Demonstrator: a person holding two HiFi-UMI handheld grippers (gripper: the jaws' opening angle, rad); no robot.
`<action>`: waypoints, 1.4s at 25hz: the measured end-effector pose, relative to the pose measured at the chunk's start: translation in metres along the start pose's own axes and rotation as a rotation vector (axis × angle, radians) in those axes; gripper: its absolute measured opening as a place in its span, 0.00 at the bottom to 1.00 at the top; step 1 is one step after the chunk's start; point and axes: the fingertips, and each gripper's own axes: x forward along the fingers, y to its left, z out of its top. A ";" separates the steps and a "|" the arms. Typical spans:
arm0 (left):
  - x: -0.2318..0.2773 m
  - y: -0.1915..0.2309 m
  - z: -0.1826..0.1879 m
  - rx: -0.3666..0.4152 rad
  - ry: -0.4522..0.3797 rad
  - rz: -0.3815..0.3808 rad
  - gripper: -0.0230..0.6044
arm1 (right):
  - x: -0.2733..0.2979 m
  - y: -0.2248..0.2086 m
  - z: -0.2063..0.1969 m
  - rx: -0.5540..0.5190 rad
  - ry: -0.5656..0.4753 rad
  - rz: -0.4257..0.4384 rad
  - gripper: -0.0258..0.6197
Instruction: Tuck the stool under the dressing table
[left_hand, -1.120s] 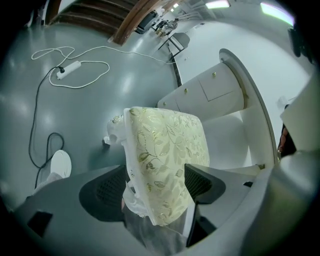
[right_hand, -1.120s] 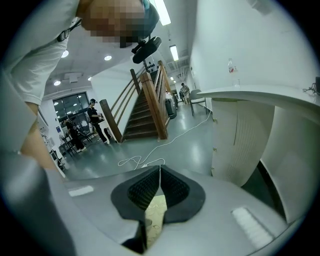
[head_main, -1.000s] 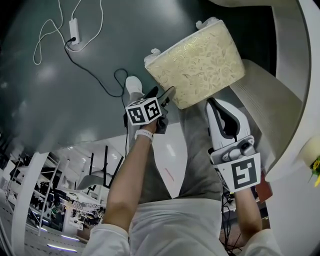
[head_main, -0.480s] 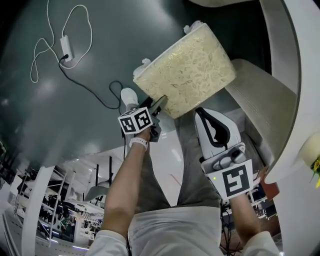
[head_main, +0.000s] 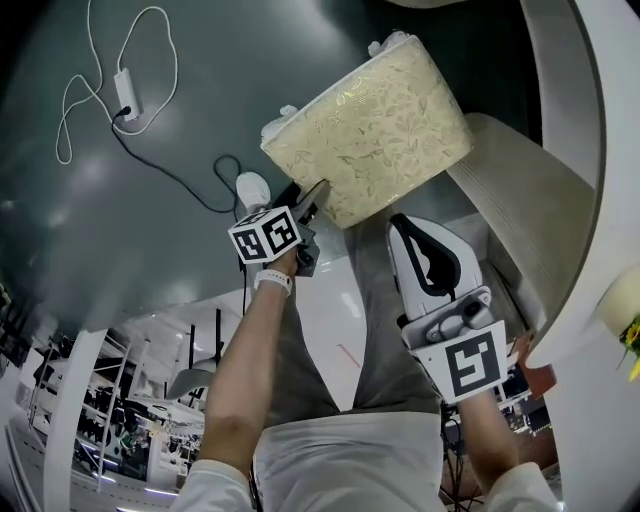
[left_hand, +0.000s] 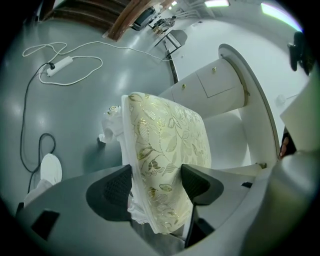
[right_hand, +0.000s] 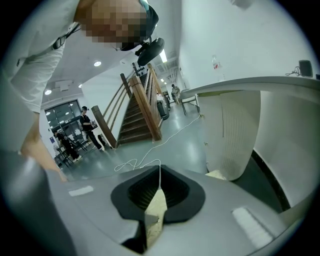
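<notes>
Just in front of the white dressing table (head_main: 575, 150), out on the grey floor (head_main: 90, 220) and not yet beneath it, the stool (head_main: 370, 130) is tipped, its cream leaf-patterned cushion (left_hand: 167, 145) facing the person. The left gripper (head_main: 312, 195) has the cushion's near edge between its jaws, which stand wide and have just been closing. Both pads now press into the padding. From here the stool looks light but bulky. The top is soft and will squash, so I would grip deep at the rim, where a stiff base should lie. The right gripper (right_hand: 158, 192) hangs alongside with jaws together, holding nothing I can see. A power strip (head_main: 125, 95) lies well apart.
</notes>
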 end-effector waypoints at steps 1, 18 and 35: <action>0.000 0.000 0.002 0.007 -0.003 -0.003 0.55 | -0.003 0.003 -0.005 -0.008 0.003 0.004 0.07; 0.061 -0.070 0.046 0.042 -0.020 -0.055 0.54 | -0.010 -0.042 0.018 0.048 -0.032 -0.045 0.07; 0.126 -0.133 0.068 0.025 -0.039 -0.119 0.52 | -0.017 -0.087 0.015 0.073 -0.027 -0.085 0.07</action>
